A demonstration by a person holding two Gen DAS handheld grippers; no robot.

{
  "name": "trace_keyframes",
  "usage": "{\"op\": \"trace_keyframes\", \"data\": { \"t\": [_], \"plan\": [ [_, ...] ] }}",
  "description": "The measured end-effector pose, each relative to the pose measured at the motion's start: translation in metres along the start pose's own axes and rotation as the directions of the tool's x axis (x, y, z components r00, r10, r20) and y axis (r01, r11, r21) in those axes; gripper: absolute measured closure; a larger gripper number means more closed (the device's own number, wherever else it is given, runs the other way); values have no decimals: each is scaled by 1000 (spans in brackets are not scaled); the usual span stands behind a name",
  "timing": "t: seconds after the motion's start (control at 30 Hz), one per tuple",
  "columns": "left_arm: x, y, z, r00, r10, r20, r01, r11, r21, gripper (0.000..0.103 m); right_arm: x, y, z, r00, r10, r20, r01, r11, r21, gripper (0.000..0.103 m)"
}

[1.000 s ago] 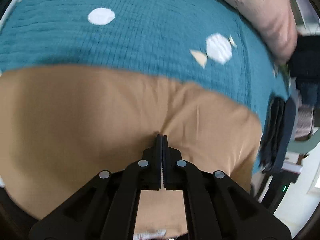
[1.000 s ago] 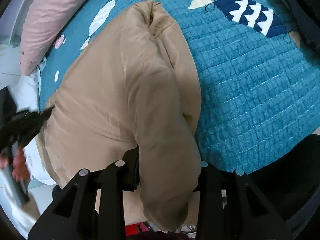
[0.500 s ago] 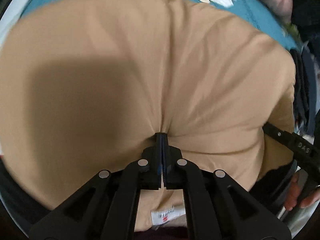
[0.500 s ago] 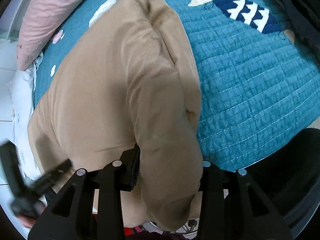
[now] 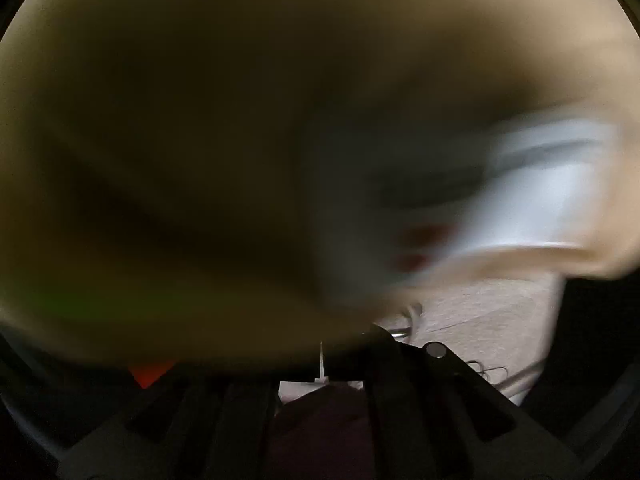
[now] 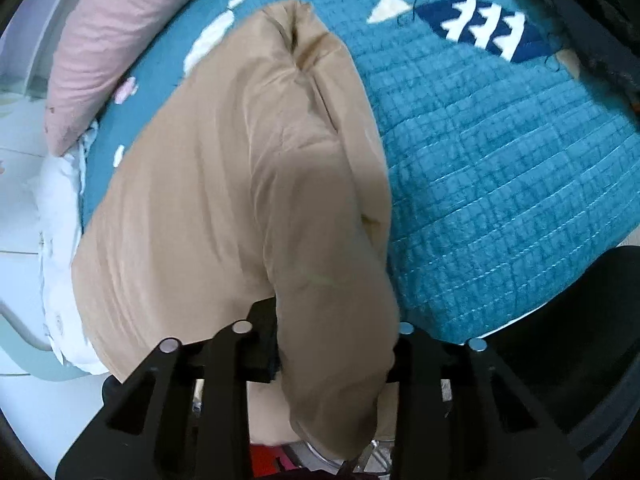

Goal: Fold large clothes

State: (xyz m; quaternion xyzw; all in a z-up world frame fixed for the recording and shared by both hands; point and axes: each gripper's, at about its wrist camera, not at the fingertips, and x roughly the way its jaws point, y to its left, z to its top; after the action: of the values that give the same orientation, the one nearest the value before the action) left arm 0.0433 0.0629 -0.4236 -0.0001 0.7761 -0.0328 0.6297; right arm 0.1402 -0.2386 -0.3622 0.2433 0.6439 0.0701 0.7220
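Note:
A tan padded garment (image 6: 224, 184) lies on a teal quilted blanket (image 6: 500, 168). My right gripper (image 6: 336, 340) has a thick rolled fold of it bulging between its fingers, and its jaws are closing on that fold. In the left wrist view the same tan garment (image 5: 200, 140) hangs blurred right over the lens, with its white label (image 5: 532, 200) at the right. The cloth covers the tips of my left gripper (image 5: 322, 364). Its jaws stand shut, and the cloth falls from where they meet.
A pink pillow (image 6: 120, 40) lies along the blanket's far left, above a white sheet (image 6: 60, 220) at the bed's edge. Dark items (image 6: 592, 20) sit at the top right. Something black (image 6: 580, 320) stands at the lower right. Pale floor (image 5: 488, 320) shows under the left gripper.
My left gripper has swept in and down with the tan cloth, which now fills and blurs its view; the blanket is gone from it. The right gripper has stayed put on its fold.

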Motion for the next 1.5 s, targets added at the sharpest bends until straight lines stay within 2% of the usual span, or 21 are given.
{"op": "trace_keyframes", "data": {
  "t": [0.1,0.23,0.37,0.5,0.53,0.6,0.67,0.73,0.8,0.83,0.87,0.97,1.07,1.1,1.13,1.17,1.23,1.33,1.37,1.43,1.5],
  "plan": [
    [-59,-12,-5,987,18,157,-34,995,98,103,-5,-2,-1,1000,1,-8,-1,1000,18,75],
    [-121,-12,-11,955,-4,297,-32,993,116,103,-13,4,-5,999,-40,7,40,999,3,75],
    [-159,1,5,929,-44,368,19,997,71,103,-16,10,-9,998,-61,20,62,998,-18,75],
    [-179,13,6,928,-72,365,65,997,33,103,-21,8,-11,999,-49,20,49,999,-12,75],
    [-179,-7,9,928,-82,364,75,997,32,103,-21,9,-11,999,-46,20,46,999,-11,75],
    [-191,-12,2,918,-99,383,92,995,37,103,-24,6,-10,999,-35,19,35,999,-3,75],
    [-211,-14,-8,902,-146,407,130,989,67,103,-25,4,-10,999,-33,15,33,999,2,75],
    [-234,-26,-15,868,-187,460,158,982,100,103,-24,5,-11,999,-40,11,40,999,2,75],
    [-245,-39,-7,837,-152,525,114,988,105,103,-22,7,-11,999,-52,7,52,999,-2,75],
    [-240,-40,3,834,-112,540,81,993,82,103,-21,8,-11,998,-57,7,57,998,-3,75],
    [-232,-44,13,841,-78,536,59,997,54,103,-20,9,-11,998,-60,7,60,998,0,75],
    [-197,-35,41,879,-91,468,99,995,8,102,-18,11,-11,998,-65,9,65,998,1,75],
    [-167,-38,49,866,-85,493,77,996,36,103,-17,10,-10,998,-57,9,57,998,10,75],
    [-142,-39,59,884,-55,465,39,998,45,103,-15,9,-10,998,-59,7,59,998,11,75],
    [-114,-35,70,912,-42,409,35,999,26,103,-13,10,-10,998,-66,11,66,998,-4,75],
    [-93,-28,74,920,-55,387,60,998,-3,103,-11,12,-11,998,-69,15,69,997,-18,75],
    [-78,-23,73,882,-60,468,67,998,0,101,-10,14,-13,999,-29,13,30,1000,-10,75],
    [-87,-48,63,857,68,511,-126,989,79,101,-17,13,-14,1000,-5,29,4,1000,9,76],
    [-87,-50,64,853,78,516,-137,987,78,101,-21,13,-14,999,2,36,-3,1000,18,77],
    [-84,-44,63,854,53,517,-88,995,44,102,-32,18,-14,998,33,60,-35,999,24,78],
    [-84,-42,63,852,46,522,-79,996,42,101,-50,29,-18,990,101,101,-103,995,6,79]
  ]
}}
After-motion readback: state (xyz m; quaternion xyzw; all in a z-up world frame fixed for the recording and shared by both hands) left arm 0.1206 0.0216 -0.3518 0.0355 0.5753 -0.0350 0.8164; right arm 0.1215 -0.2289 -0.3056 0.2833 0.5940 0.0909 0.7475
